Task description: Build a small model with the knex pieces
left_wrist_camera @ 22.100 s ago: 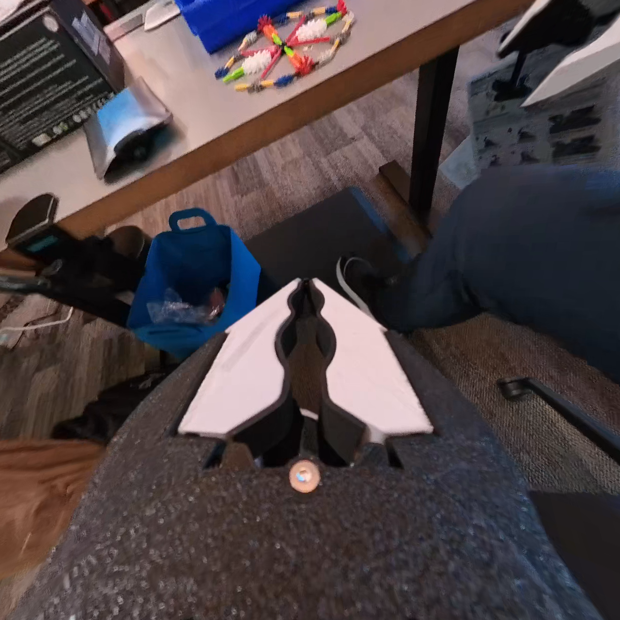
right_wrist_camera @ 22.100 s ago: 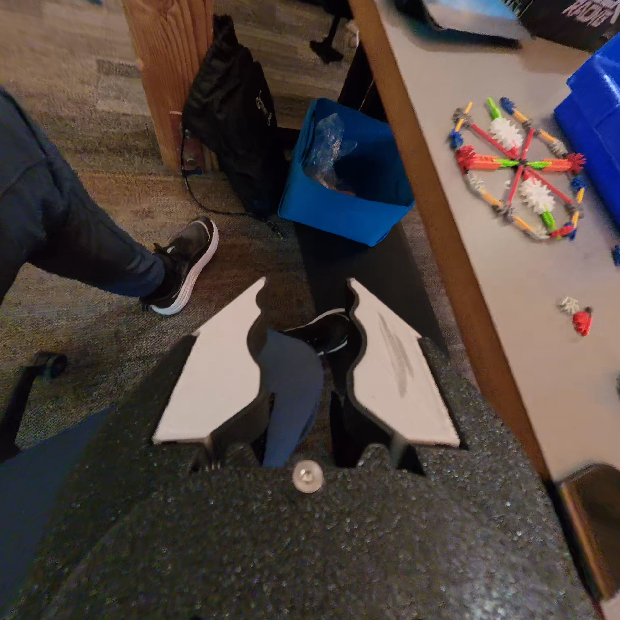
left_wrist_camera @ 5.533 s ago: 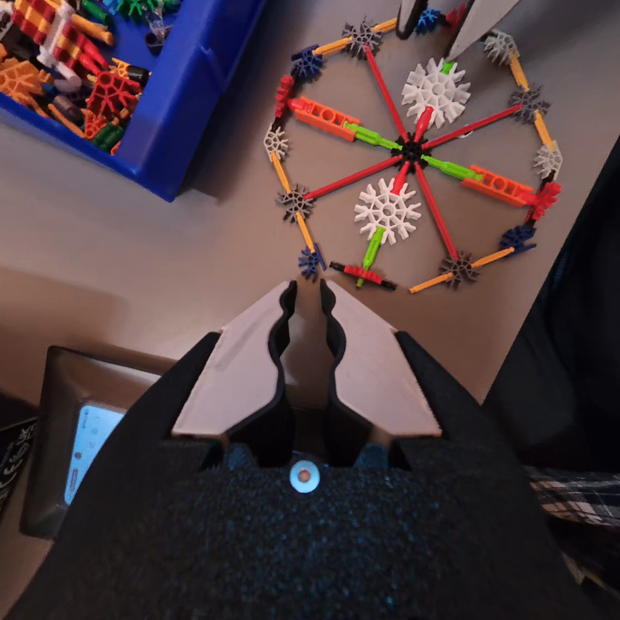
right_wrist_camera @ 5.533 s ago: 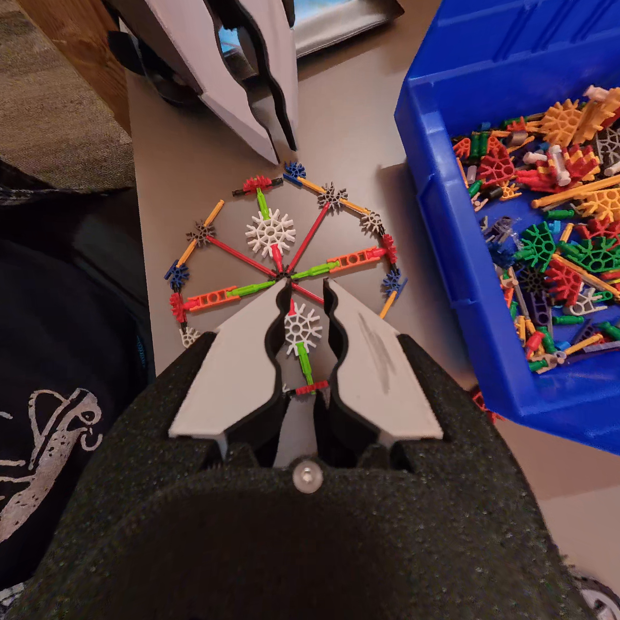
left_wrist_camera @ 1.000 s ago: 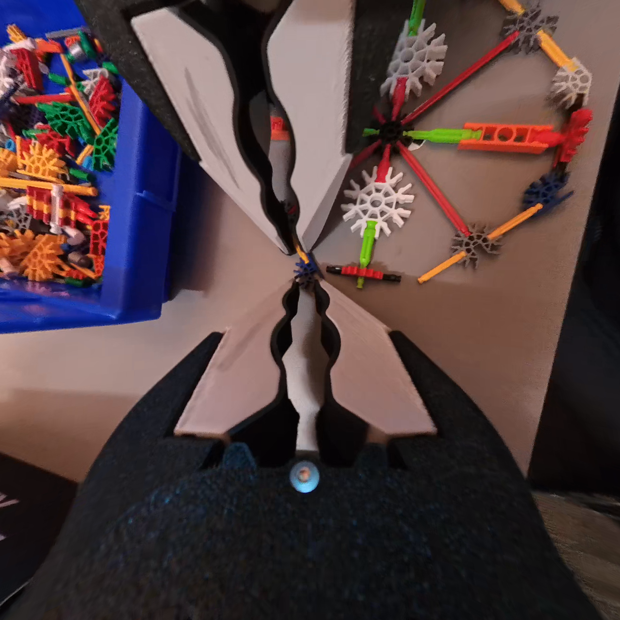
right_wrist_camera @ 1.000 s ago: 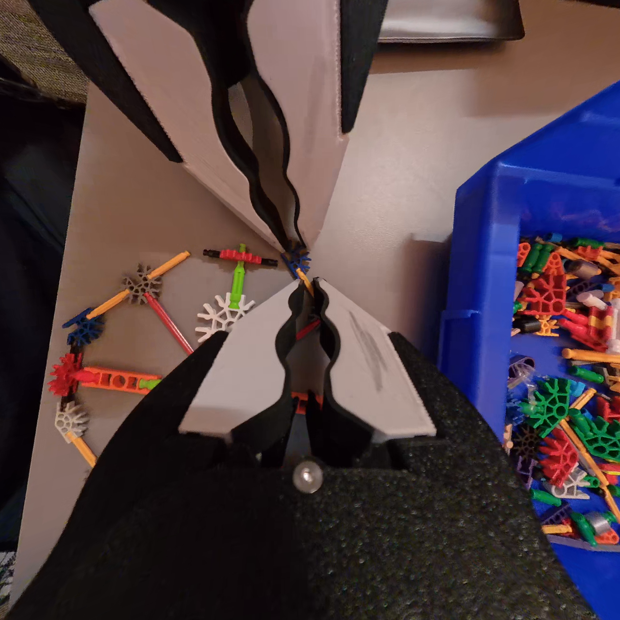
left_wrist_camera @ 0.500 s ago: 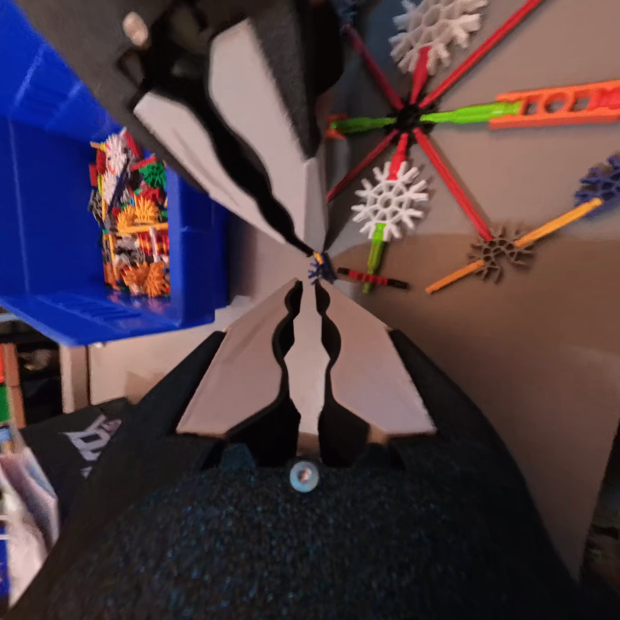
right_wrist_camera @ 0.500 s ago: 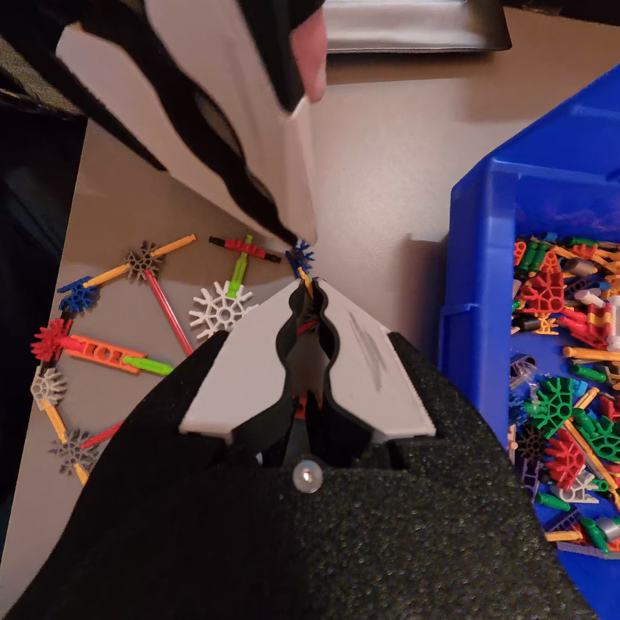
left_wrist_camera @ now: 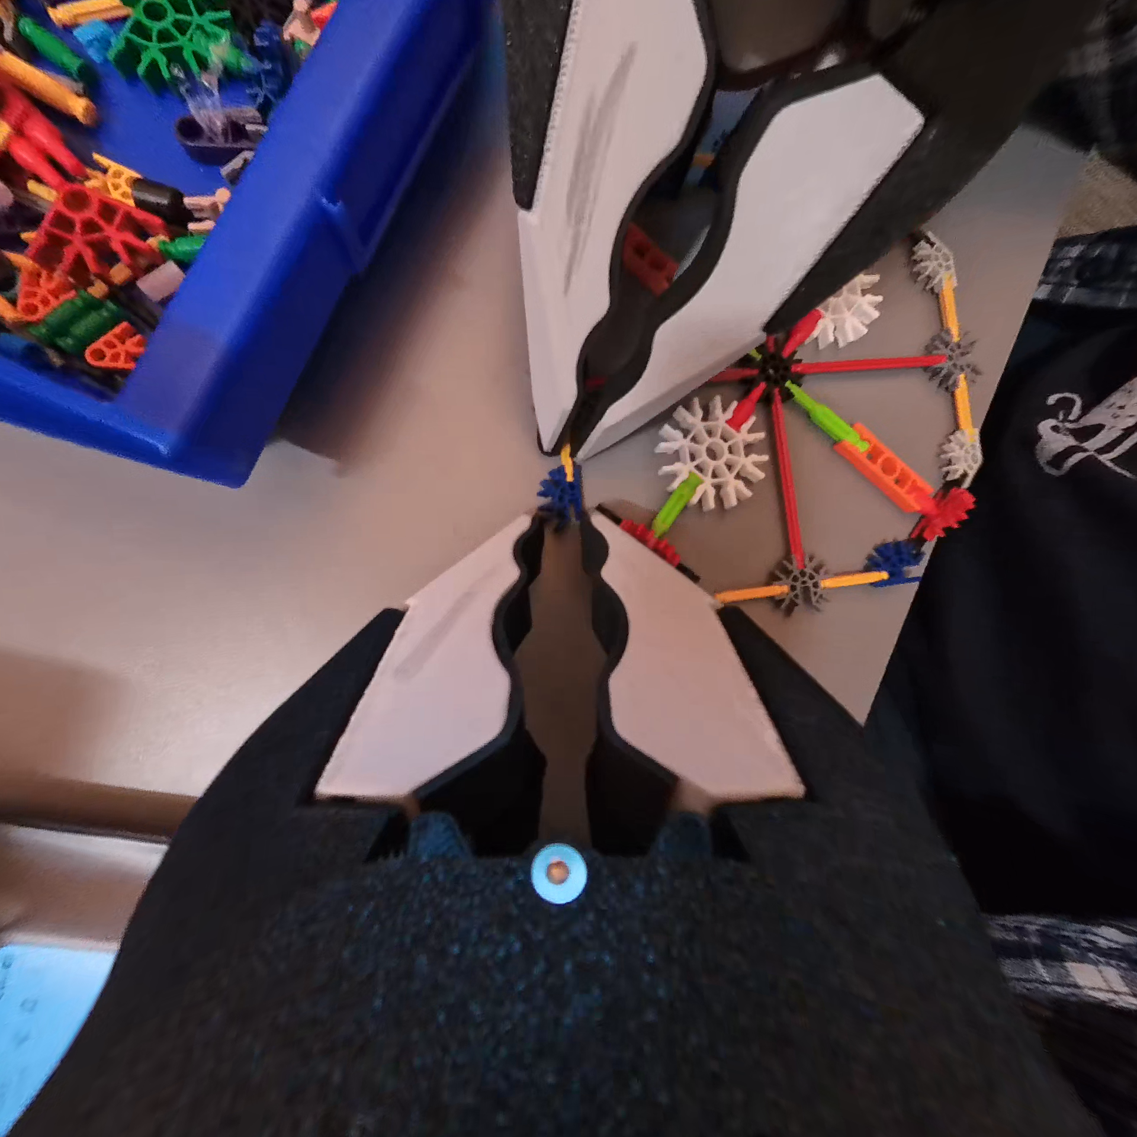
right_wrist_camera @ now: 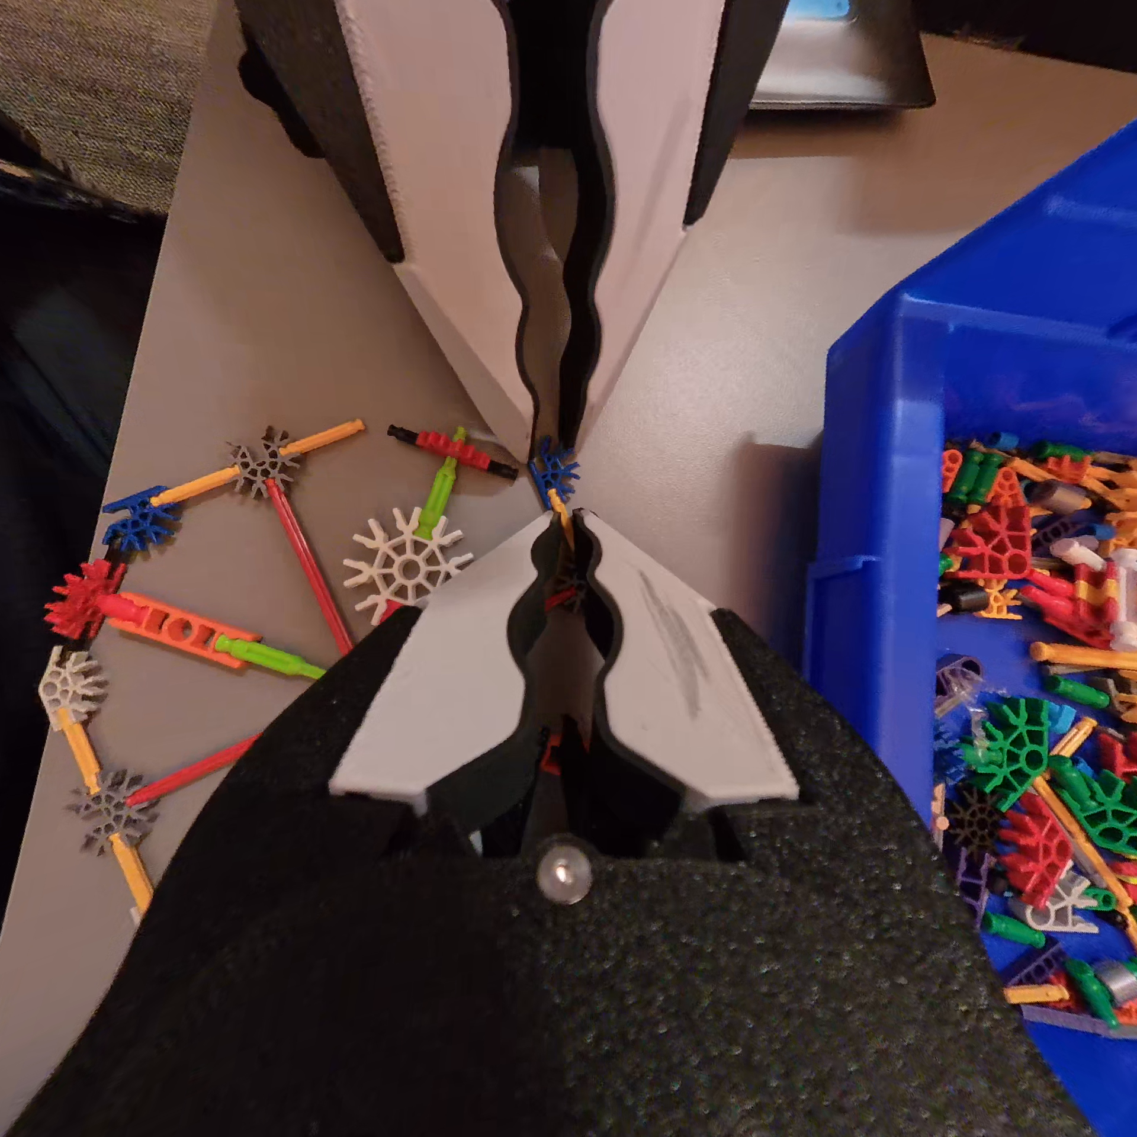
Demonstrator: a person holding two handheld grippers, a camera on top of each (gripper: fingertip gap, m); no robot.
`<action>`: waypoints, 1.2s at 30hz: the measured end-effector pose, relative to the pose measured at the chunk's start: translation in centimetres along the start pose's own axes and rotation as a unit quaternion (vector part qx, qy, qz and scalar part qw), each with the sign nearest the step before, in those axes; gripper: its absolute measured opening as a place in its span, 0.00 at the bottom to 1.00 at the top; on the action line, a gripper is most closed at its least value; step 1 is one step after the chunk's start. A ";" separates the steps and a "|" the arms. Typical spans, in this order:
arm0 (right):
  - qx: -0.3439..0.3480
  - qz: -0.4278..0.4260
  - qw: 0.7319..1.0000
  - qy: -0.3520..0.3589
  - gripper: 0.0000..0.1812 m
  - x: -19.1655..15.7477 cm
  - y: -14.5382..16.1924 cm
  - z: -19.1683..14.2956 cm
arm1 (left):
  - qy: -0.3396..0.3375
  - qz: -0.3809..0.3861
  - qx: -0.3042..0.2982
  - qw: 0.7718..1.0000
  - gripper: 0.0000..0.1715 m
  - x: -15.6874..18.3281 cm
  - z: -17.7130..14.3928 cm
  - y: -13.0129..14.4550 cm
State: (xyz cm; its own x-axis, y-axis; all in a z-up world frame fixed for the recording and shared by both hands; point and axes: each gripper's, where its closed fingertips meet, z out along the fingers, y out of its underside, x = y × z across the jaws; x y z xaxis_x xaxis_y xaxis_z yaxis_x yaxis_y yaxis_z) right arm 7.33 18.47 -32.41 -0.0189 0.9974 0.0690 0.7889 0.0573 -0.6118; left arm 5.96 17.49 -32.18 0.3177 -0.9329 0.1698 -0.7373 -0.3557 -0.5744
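A flat wheel of toy rods and connectors [left_wrist_camera: 769,369] lies on the grey-tan table [left_wrist_camera: 184,584], with white snowflake pieces [left_wrist_camera: 714,452] inside it; it also shows in the right wrist view [right_wrist_camera: 406,569]. My left gripper [left_wrist_camera: 560,523] is shut on the edge of a blue connector [left_wrist_camera: 560,492] on the wheel's rim. My right gripper [right_wrist_camera: 563,520] faces it tip to tip and is shut on the short yellow rod [right_wrist_camera: 558,506] plugged into that blue connector [right_wrist_camera: 554,474]. The right gripper [left_wrist_camera: 569,444] and the left gripper [right_wrist_camera: 550,440] each show in the other's view.
A blue bin [left_wrist_camera: 246,277] full of loose toy pieces stands beside the wheel, also in the right wrist view [right_wrist_camera: 873,554]. A loose red-and-black rod with a green rod [right_wrist_camera: 452,458] lies by the connector. A silver device [right_wrist_camera: 830,61] sits behind. The table edge and a person's dark clothing [left_wrist_camera: 1015,554] are close. My two grippers' fingertips are within a few centimetres of each other. From either gripper's tips it is about 15 cm to the silver device [right_wrist_camera: 830,61]. It is also in sight in the left wrist view [left_wrist_camera: 47,891].
Half a second ago my left gripper stood just short of the blue connector with its jaws slightly apart; now its tips are around it. My right gripper keeps its hold on the yellow rod.
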 end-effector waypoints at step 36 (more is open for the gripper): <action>0.011 -0.006 1.000 0.006 0.02 0.1 0.2 -0.2 | -0.294 0.388 -0.073 0.871 0.04 -0.4 -0.2 -0.9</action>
State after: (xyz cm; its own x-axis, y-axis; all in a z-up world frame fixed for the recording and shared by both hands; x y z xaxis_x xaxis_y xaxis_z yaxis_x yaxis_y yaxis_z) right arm 7.59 18.60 -32.36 -0.0213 0.9961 0.0851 0.7748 0.0703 -0.6283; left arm 6.33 18.14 -31.56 -0.0913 -0.7208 -0.6871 -0.9201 0.3249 -0.2186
